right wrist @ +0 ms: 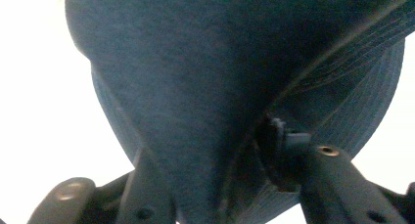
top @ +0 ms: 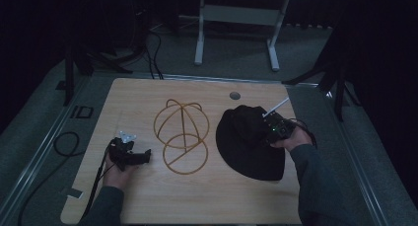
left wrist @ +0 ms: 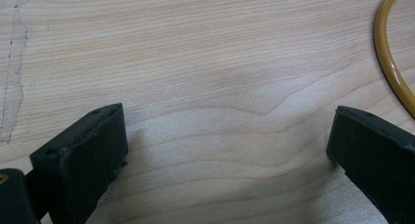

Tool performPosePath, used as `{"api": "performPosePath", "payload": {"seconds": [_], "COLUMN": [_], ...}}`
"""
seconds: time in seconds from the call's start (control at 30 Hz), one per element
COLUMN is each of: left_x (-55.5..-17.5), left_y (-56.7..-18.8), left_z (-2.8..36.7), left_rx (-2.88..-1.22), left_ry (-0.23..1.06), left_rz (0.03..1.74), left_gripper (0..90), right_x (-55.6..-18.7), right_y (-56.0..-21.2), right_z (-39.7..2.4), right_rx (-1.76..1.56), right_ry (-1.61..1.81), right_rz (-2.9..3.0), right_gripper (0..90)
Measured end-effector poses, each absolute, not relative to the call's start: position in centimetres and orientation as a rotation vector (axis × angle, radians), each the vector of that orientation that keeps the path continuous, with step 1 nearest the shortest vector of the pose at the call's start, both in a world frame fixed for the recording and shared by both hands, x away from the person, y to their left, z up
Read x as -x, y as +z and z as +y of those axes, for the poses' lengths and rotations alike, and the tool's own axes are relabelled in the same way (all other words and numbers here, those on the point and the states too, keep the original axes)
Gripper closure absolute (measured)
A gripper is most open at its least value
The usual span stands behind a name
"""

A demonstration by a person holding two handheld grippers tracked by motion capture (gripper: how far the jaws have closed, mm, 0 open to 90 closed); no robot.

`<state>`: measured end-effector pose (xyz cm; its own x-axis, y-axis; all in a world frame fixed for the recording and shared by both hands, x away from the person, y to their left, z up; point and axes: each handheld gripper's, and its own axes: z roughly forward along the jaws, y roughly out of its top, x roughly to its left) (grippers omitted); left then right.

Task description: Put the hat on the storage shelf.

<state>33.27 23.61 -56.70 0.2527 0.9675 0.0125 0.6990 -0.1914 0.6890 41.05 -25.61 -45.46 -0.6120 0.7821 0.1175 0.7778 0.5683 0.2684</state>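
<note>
now the right gripper (right wrist: 220,185) pinches the hat (top: 249,137) crown between its jaws; the wire stand (top: 181,134) lies off to its left, nearer the idle, wide-open left gripper (top: 129,154).

Left gripper (top: 143,157) is lying low at the left, held in the left hand (top: 118,171), jaws standing wide apart. Right gripper (top: 263,132) is pinching with jaws drawn in, right hand (top: 291,139) gripping its body.

A gold wire hat stand (top: 181,135) sits mid-table (top: 148,196), floor cables (top: 66,143) alongside.
</note>
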Motion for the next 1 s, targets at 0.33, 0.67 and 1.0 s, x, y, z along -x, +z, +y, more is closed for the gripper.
{"api": "performPosePath", "payload": {"seconds": [0.33,0.67,1.0], "left_x": [-33.3,-33.3,-33.3], "left_y": [-56.7,-56.7,-56.7], "left_z": [23.6,23.6,23.6], "left_rx": [-1.964,-1.966,-1.965], "left_ry": [0.616,0.617,0.617], "left_rz": [1.508,1.510,1.510], "left_gripper": [1.8,1.8,1.8], "right_x": [-41.7,-41.3,-40.9], "right_y": [-45.4,-44.4,-42.9], "right_z": [-25.4,-26.0,-26.5], "right_rx": [-1.360,-1.330,-1.302], "right_ry": [0.430,0.454,0.472], "right_rz": [2.801,2.755,2.735], "right_gripper": [81.0,86.0,86.4]}}
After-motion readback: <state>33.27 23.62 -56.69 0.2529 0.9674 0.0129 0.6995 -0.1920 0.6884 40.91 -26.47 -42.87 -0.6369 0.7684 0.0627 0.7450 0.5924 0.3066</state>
